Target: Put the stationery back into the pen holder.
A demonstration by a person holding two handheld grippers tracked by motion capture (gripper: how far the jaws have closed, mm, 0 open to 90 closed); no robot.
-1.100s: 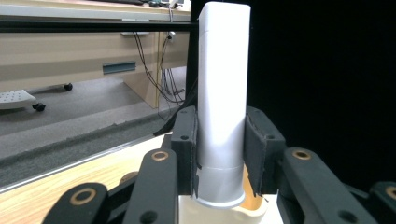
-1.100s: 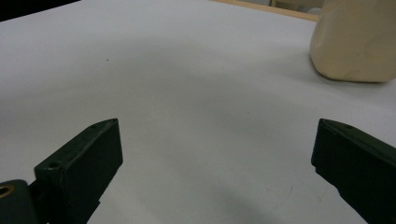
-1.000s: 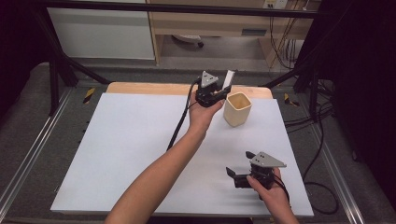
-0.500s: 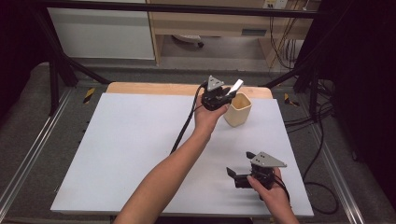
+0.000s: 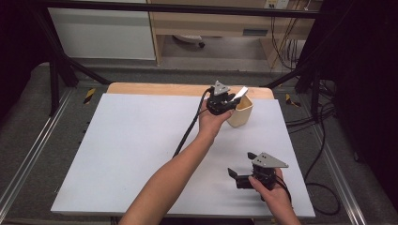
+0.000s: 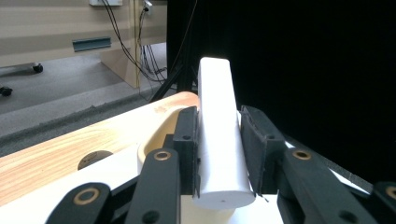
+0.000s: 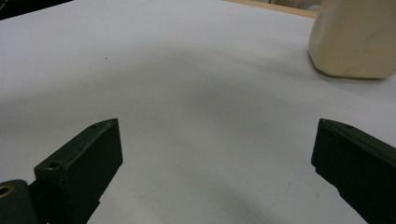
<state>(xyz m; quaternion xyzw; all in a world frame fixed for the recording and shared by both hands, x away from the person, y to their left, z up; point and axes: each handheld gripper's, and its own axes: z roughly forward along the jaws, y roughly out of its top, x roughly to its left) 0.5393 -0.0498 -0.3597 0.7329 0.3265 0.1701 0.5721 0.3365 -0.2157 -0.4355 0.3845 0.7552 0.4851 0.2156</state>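
**A:** White cylinder (image 5: 241,92) first — from the high view, where is it?

**B:** Clamped in the left gripper (image 5: 231,99), held over the far right part of the table (image 5: 122,154), slanting up and right just above the rim of the cream cup (image 5: 240,114). The right gripper (image 5: 238,178) rests low on the near right of the sheet, well apart from the cup.

**A:** And how would you expect it to handle?

**B:** My guess is light and stiff, with a smooth skin that could slide. Holding it across the middle of its length looks the safest

**A:** What does the left gripper view add?

**B:** The jaws are clenched on the white cylinder (image 6: 219,135), pads pressed flat to both sides near its lower half, the flat end facing the camera. Under it lies the cup's rim (image 6: 154,140), with the wooden table edge (image 6: 70,149) beyond.

**A:** The right gripper view?

**B:** Its jaws stand wide apart — nothing between them but bare white sheet. The cream cup (image 7: 357,37) sits off in the upper right corner.

**A:** What differs from a second ago?

**B:** The left hand has travelled right, from beside the cup to over its mouth, and the cylinder has tipped from nearly upright to a slant. The cup and right gripper have not moved
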